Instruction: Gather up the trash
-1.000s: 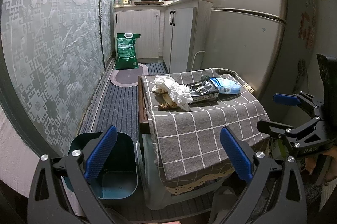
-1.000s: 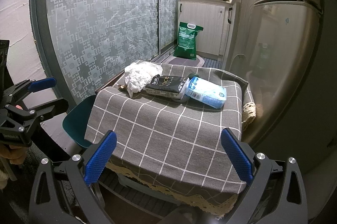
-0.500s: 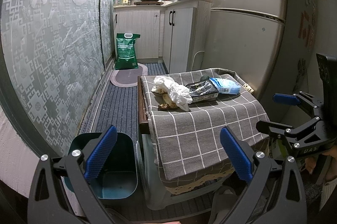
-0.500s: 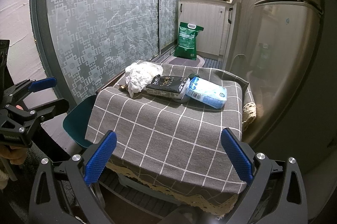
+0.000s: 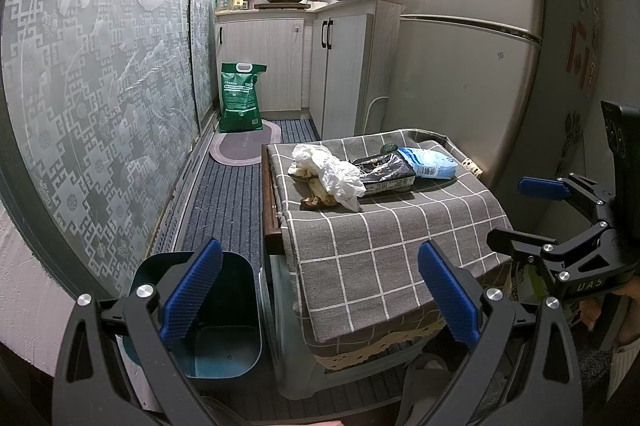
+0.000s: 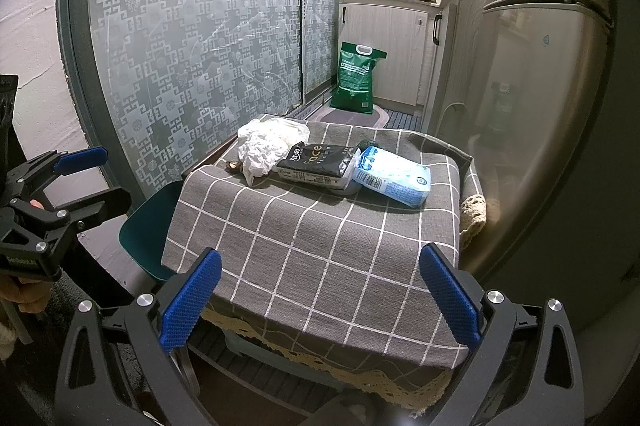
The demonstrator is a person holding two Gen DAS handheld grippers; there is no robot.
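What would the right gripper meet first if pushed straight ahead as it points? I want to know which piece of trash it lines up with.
Likely the grey checked cloth first, since the open right gripper points slightly down at it; past that, the black packet. Depth is uncertain.

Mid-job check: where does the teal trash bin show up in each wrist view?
Left wrist view: the teal trash bin stands on the floor at lower left, beside the cloth-covered table, partly behind the left gripper's fingers.
Right wrist view: only its rim shows, left of the table's near corner.
Shared landmark: the crumpled white bag on the table.
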